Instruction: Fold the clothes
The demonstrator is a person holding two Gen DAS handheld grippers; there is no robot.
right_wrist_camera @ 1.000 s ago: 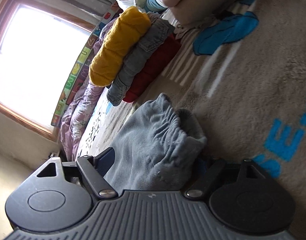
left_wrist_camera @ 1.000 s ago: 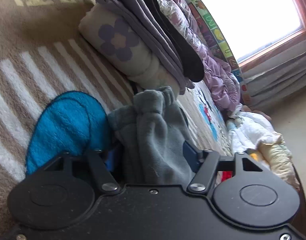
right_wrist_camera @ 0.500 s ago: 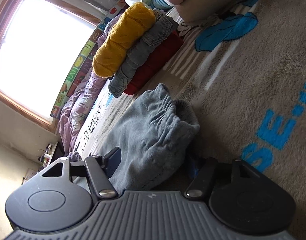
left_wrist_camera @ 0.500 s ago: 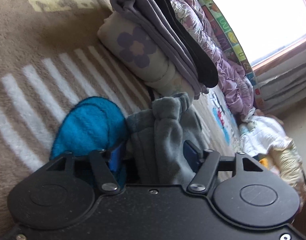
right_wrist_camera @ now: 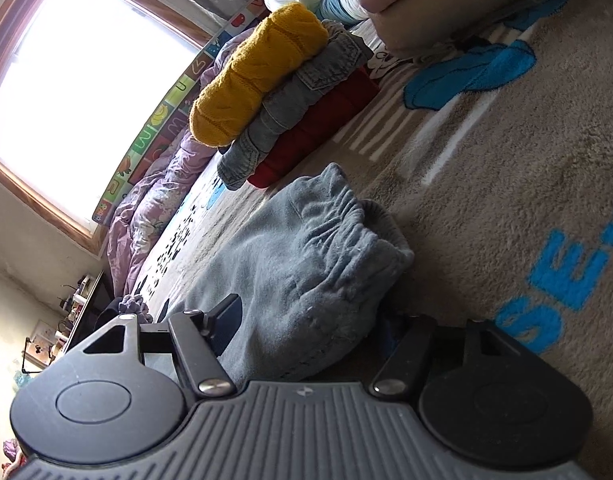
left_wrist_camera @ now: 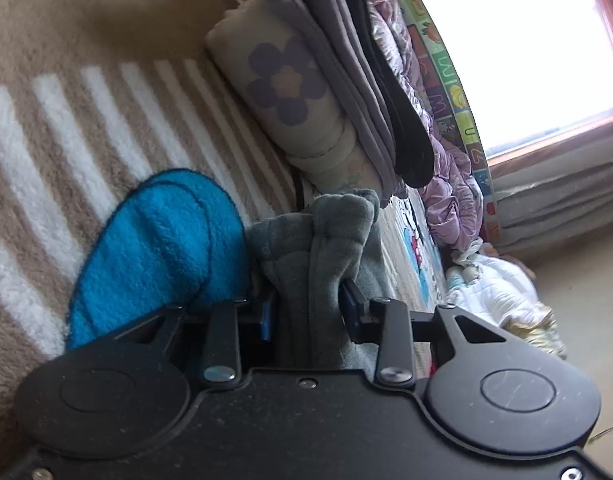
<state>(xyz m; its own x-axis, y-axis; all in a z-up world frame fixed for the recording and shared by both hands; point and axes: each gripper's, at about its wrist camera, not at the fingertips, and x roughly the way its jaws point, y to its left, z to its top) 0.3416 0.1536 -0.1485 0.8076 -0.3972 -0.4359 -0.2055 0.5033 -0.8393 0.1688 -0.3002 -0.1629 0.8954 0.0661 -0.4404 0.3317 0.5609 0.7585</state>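
Grey fleece garment (right_wrist_camera: 306, 264) is being held at its gathered elastic band, bunched low over the carpet (right_wrist_camera: 526, 184), near a folded stack (yellow/denim/red) (right_wrist_camera: 274, 108).

L gripper (left_wrist_camera: 306, 312): jaws closed to a narrow gap, fleece band (left_wrist_camera: 330, 248) being pinched betw. them.

R gripper (right_wrist_camera: 310, 324): jaws wider apart, cloth filling the gap; actual grip can't be confirmed, far finger hidden.

Handling, judged: soft, light, floppy, prob. stretchy at the band. Thick seam/band is being favoured as hold pt; thin fleece likely to slip.

Right fingers (right_wrist_camera: 390, 332) behind grey fleece (right_wrist_camera: 306, 264)
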